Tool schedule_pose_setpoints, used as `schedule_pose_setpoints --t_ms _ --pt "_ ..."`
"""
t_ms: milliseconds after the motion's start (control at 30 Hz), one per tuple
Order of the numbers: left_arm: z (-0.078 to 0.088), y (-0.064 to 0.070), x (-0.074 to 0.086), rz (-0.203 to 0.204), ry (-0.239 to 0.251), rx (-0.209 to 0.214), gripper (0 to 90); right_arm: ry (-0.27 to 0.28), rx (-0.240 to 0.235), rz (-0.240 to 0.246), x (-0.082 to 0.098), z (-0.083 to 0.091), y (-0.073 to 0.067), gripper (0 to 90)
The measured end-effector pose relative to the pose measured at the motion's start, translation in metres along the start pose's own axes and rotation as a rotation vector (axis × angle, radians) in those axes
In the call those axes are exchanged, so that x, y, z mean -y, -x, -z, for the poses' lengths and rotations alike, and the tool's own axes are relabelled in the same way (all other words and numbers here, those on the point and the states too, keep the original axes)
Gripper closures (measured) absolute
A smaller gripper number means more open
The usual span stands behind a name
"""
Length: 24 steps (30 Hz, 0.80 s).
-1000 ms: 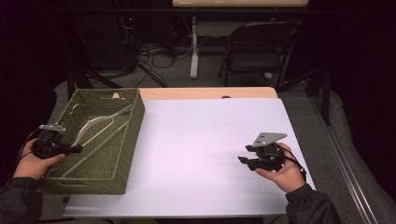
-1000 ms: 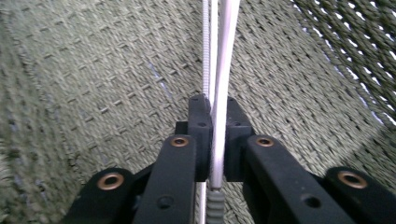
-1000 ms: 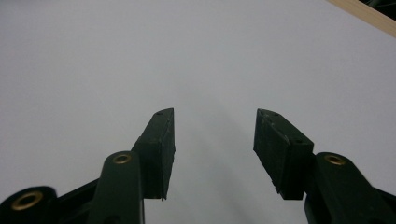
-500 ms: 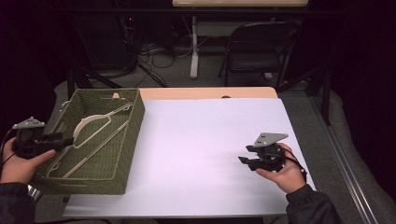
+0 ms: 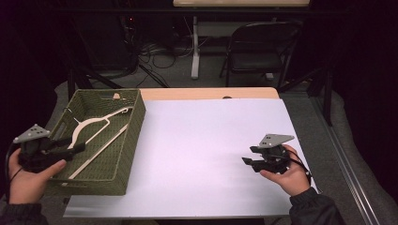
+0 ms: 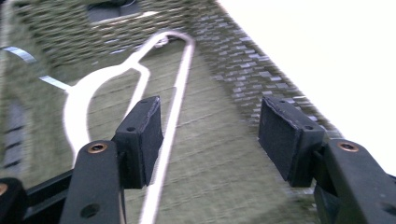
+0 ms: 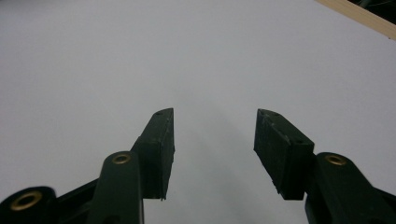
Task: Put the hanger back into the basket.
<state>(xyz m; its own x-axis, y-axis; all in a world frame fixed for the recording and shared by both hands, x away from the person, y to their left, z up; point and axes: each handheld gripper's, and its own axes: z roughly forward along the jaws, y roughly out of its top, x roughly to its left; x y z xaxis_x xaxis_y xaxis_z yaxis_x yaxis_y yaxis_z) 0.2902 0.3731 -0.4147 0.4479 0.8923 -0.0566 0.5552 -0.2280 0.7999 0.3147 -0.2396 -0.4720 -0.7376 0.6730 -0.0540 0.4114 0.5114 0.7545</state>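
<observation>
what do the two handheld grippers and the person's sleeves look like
Both the left gripper and the right gripper are black, each topped by a grey three-cornered plate with small holes. Their jaws end in blocky black pads on arms with brass-coloured rivets. A thin black cable trails from each. The sleeves are dark.

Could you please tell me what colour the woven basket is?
Olive green basket; the left gripper view shows its weave best.

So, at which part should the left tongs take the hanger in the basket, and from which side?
Probably the straight bottom bar of the hanger, from above: it is thin, lies flat in the basket, and the open left tongs already stand near it.
</observation>
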Motion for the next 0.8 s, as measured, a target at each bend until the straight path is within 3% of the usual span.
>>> schedule_pose_setpoints --t_ms 200,567,800 --pt "-0.005 0.048 0.003 -0.070 0.060 0.086 39.7 0.002 0.015 -0.023 0.010 0.006 0.000 46.5" --pt "-0.036 0.115 0.019 -0.159 0.076 0.194 39.7 0.033 0.026 -0.074 0.028 0.009 -0.005 45.5" --pt "-0.057 0.131 0.024 -0.173 0.053 0.240 39.7 0.045 0.021 -0.077 0.036 0.007 -0.011 45.4"
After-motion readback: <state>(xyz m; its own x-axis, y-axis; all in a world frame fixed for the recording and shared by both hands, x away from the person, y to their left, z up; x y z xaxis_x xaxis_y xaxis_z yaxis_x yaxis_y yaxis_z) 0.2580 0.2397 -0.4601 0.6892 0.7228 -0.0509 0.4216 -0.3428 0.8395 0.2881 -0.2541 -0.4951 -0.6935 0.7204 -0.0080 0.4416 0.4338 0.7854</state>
